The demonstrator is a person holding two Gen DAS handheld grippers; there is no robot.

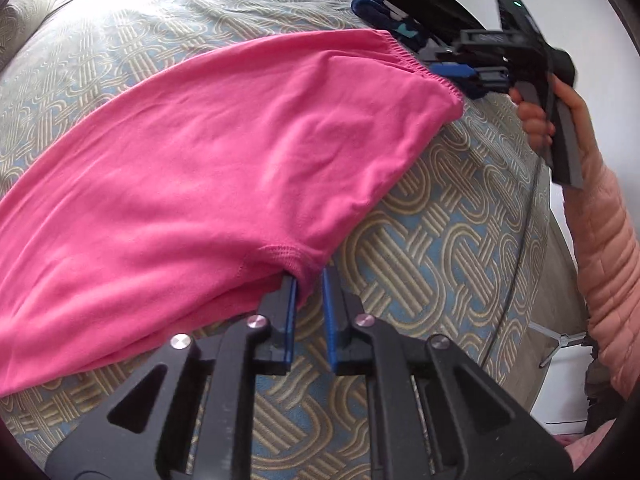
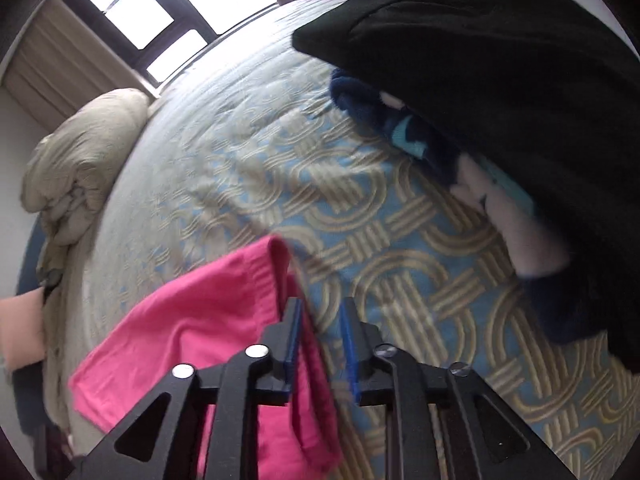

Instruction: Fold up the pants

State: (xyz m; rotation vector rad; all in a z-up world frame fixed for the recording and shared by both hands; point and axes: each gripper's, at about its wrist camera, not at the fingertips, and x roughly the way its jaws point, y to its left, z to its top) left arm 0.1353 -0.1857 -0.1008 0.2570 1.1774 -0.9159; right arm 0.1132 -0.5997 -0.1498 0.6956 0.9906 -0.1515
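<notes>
Nearest to the left wrist camera, the left tool stood over the crotch corner of the pink pants, at about six o'clock of the garment. Its jaws were narrowly parted; a fold of pink cloth sat at the inner face of the left finger, but whether the pads pressed on it could not be told. The placing suggested a pinch at that corner, ready to lift it over.

The pants lay flat on the patterned bed, legs running toward eight o'clock and the elastic waistband toward two o'clock. Spread this way, they looked laid out for a fold.

Farther off, the right tool hovered just past the waistband, held by a hand in a peach sleeve. From its own camera the jaws stood apart, with the pink edge at the left finger and nothing clamped. Beyond, dark clothes were piled at one o'clock, probably kept aside.
</notes>
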